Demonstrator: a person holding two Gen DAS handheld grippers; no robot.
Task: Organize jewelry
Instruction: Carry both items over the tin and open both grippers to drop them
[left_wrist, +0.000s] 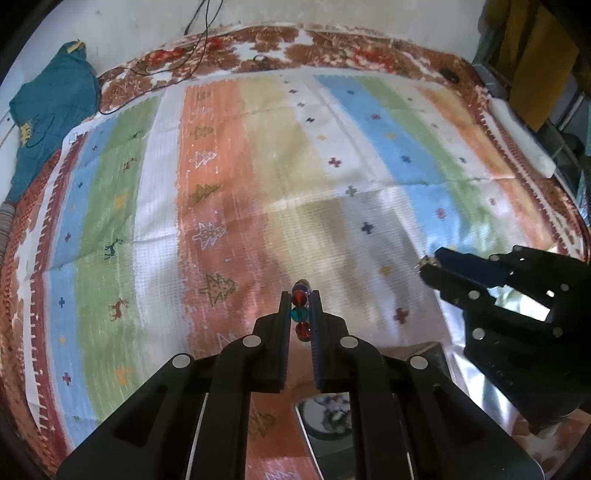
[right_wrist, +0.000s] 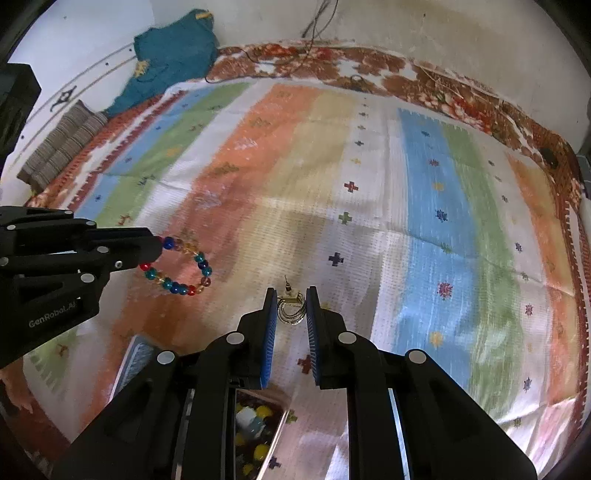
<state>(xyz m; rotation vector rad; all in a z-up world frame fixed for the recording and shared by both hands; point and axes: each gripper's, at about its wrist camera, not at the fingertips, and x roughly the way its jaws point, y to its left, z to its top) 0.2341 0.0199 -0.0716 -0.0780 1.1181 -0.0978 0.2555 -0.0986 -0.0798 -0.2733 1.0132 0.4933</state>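
Observation:
My left gripper is shut on a bracelet of red, teal and blue beads, held above the striped cloth. Seen from the right wrist, the same bead bracelet hangs as a loop from the left gripper. Between the blue pads of my right gripper, shut on it, sits a gold hoop earring with its post sticking up. In the left wrist view the right gripper shows at the right with a bit of gold at its tip.
A teal garment lies at the cloth's far left corner, with a folded striped fabric beside it. Black cables trail over the far edge. Mirrored trays with small coloured items sit close under the grippers. A white bar lies at the right edge.

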